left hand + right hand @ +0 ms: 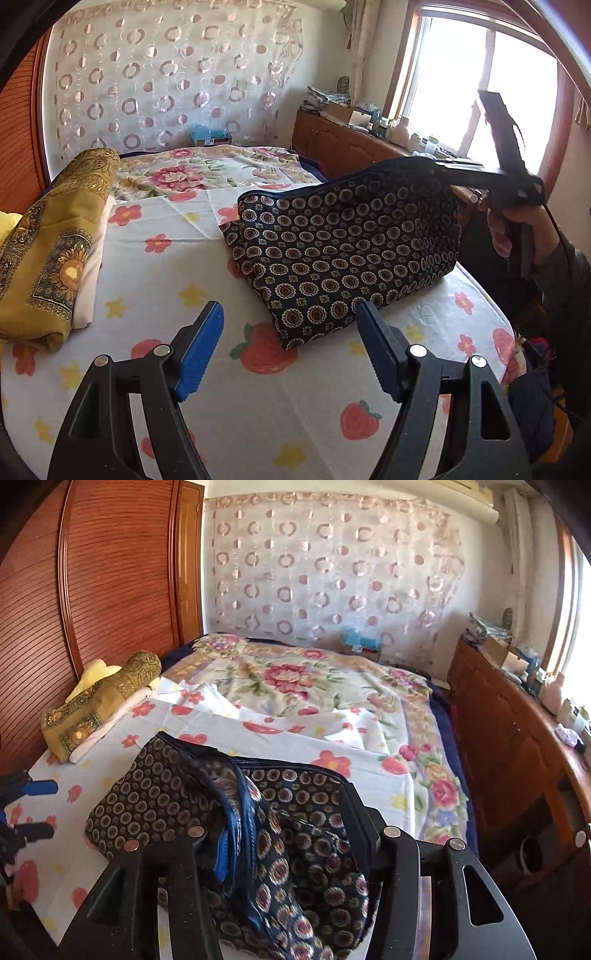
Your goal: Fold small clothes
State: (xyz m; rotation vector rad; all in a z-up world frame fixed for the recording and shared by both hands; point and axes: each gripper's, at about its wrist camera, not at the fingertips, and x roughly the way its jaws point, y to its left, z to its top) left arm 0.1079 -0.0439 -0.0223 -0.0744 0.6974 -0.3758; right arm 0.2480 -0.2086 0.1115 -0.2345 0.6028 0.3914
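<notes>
The dark navy garment printed with rows of small round cream-and-red medallions (pixel 343 254) lies partly on the bed, on a white sheet patterned with red flowers, yellow stars and strawberries (pixel 155 288). Its near corner rests on the sheet just in front of the left tool (pixel 290 341), while its far upper edge is lifted off the bed and drawn up to the right.

The left tool hangs low over the sheet with its two blue-padded fingers (pixel 201 350) spread wide apart and nothing between them; the garment's lower corner sits just beyond the gap, not touching either pad.

The right tool (pixel 441 168) appears in the left wrist view as a dark bar held by a hand (pixel 506 229), its tip meeting the raised piped edge of the garment. In the right wrist view the same tool (pixel 284 834) has the cloth bunched between its fingers, a blue pad (pixel 221 853) pressing into the folds, so it seems closed on the garment, though the fabric hides how tightly the fingers meet.

At the left edge of the bed lies a folded mustard-yellow cloth with gold ornamental print (pixel 51 254), well apart from the garment. Beyond the white sheet spreads a cream bedspread with large pink blossoms (pixel 295 675).
</notes>
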